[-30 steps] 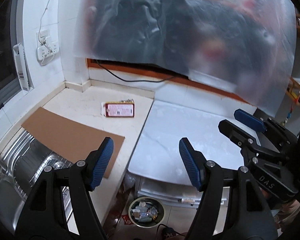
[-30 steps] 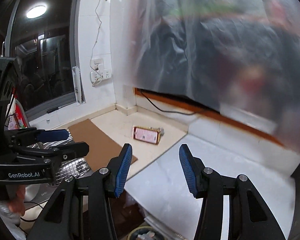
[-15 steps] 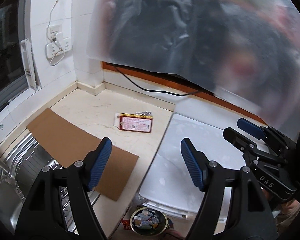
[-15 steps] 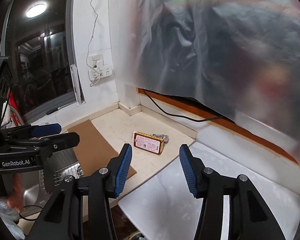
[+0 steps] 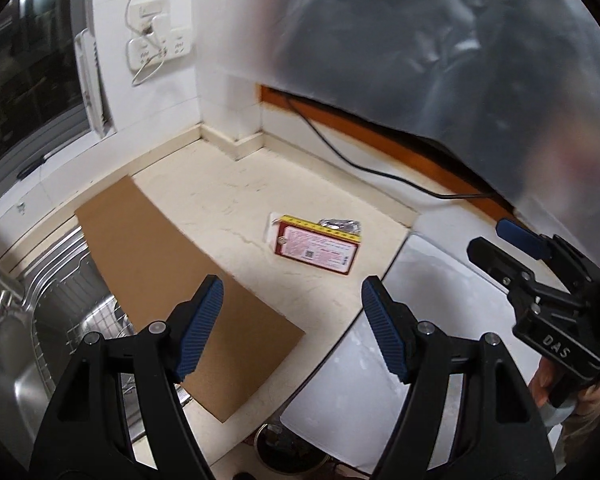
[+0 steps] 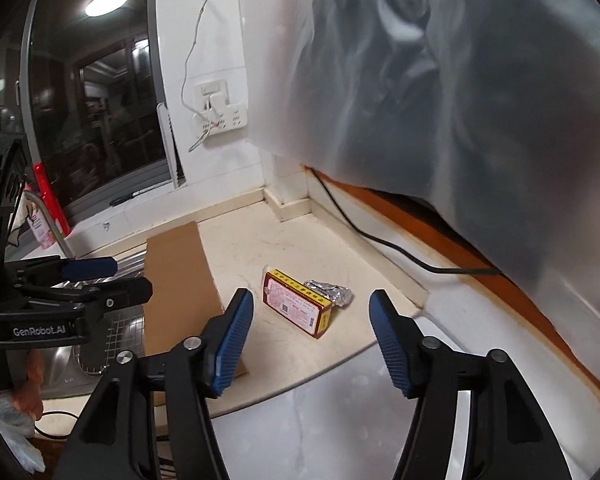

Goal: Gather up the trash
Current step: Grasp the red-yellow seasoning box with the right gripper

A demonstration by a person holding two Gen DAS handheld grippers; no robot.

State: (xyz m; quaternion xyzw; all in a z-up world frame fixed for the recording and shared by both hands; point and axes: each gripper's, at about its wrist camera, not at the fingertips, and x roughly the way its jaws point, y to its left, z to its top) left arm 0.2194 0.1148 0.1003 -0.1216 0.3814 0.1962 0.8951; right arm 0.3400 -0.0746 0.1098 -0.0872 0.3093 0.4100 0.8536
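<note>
The left gripper (image 5: 292, 316) stands wide apart with nothing between its blue pads, hanging over the near end of a flat brown cardboard sheet (image 5: 172, 280) that lies partly on the cream counter (image 5: 228, 208) and partly over the steel sink (image 5: 32, 344) at the left. The right gripper (image 6: 312, 328) is also released and empty; its jaws have just been opening, and no thing is between them. In the left wrist view it shows at the right edge, above a white slab (image 5: 412, 320) that adjoins the counter, and fingers of the hand (image 5: 544, 380) that holds it show beneath its body. Below the counter edge a round bin (image 5: 284, 448) is partly in view, dark and hard to read. Farther on, out on the open counter and apart from the cardboard, lies the trash: a red and yellow box (image 6: 296, 308) lying flat, and a crumpled ball of foil (image 6: 332, 292) touching its far side. Both pieces rest ahead of both grippers, untouched. Behind them a black cable (image 6: 384, 240) runs along the foot of the wall, under a hanging sheet of cloudy plastic (image 6: 440, 80). In the far corner a white socket (image 6: 220, 116) with a thin cord sits beside a dark window (image 6: 96, 104).
</note>
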